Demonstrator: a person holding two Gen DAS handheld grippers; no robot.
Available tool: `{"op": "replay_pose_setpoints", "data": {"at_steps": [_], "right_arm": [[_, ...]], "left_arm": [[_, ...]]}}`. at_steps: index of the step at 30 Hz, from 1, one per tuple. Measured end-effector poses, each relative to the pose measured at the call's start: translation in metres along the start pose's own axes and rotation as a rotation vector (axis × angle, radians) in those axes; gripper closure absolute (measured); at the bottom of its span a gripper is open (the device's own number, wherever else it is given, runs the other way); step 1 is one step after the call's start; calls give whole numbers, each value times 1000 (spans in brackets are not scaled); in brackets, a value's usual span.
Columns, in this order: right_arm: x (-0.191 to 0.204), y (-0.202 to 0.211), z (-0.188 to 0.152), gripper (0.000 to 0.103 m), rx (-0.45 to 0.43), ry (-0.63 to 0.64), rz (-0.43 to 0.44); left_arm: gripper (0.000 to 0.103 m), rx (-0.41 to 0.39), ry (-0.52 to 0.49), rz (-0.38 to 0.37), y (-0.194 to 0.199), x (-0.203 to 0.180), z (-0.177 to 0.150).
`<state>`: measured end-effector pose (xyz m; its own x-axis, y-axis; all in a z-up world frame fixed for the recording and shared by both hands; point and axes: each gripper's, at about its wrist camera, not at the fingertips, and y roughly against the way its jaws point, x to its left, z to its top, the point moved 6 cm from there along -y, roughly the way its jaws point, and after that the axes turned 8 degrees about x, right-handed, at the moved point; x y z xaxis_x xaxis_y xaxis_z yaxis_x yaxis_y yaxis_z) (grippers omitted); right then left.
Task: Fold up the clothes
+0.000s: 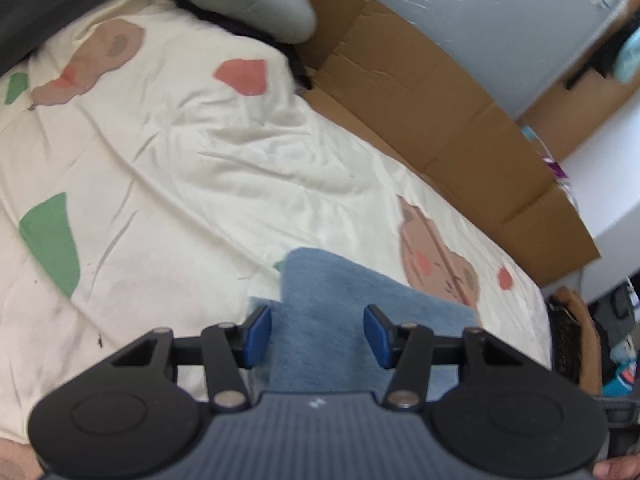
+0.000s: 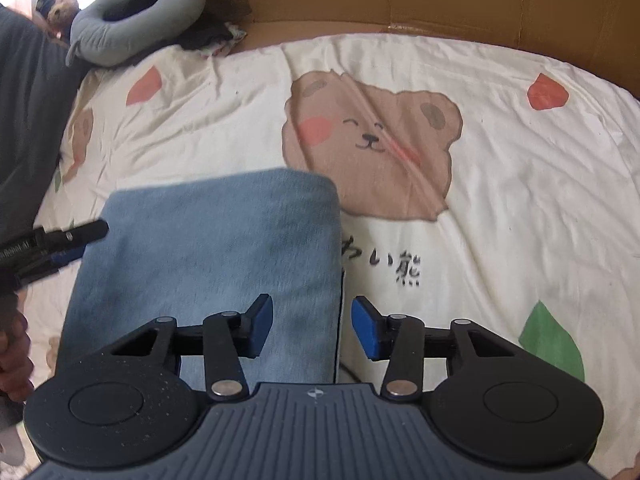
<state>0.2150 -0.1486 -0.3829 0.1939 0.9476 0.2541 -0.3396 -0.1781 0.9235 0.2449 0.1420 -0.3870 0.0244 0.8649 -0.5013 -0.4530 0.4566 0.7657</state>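
Observation:
A folded light-blue garment (image 2: pixel 216 248) lies flat on a cream bed sheet printed with bears (image 2: pixel 500 208). In the right wrist view my right gripper (image 2: pixel 312 330) is open above the garment's right edge, and nothing sits between its blue pads. My left gripper (image 2: pixel 64 246) shows at the garment's left edge in that view. In the left wrist view the same blue garment (image 1: pixel 344 304) lies below my left gripper (image 1: pixel 318 336), which is open and holds nothing.
Flattened cardboard (image 1: pixel 440 120) stands along the far side of the bed. A grey curved pillow (image 2: pixel 132 28) and a dark bundle lie at the bed's head, with a stuffed toy (image 2: pixel 58 8) behind. A person's hand (image 2: pixel 14 356) holds the left tool.

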Motion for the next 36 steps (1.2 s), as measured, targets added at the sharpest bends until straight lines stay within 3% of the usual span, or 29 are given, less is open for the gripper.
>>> {"op": "replay_pose_setpoints", "data": {"at_steps": [4, 5, 6, 7, 10, 13, 22, 32, 36], "right_arm": [[-3, -4, 10, 55, -22, -8, -3], [-4, -5, 12, 62, -27, -9, -6], [-3, -6, 14, 66, -31, -7, -11], [-2, -7, 16, 67, -35, -5, -16], [3, -9, 24, 69, -48, 4, -7], [8, -11, 30, 71, -58, 17, -1], [22, -24, 50, 76, -66, 58, -5], [18, -60, 61, 77, 8, 45, 18], [15, -61, 61, 76, 31, 44, 33]], "left_arm": [[51, 4, -11, -41, -5, -1, 0], [53, 8, -16, -44, -6, -1, 0], [59, 11, -21, -47, -7, -2, 0], [72, 12, -21, -37, -7, 0, -1], [87, -1, -34, -24, -4, 4, -1], [94, -28, -85, 3, 5, 0, -3], [95, -47, -84, 43, 13, 9, -8], [94, -34, -62, 52, 6, 20, -13], [87, -20, -45, 41, 13, 19, -13]]}}
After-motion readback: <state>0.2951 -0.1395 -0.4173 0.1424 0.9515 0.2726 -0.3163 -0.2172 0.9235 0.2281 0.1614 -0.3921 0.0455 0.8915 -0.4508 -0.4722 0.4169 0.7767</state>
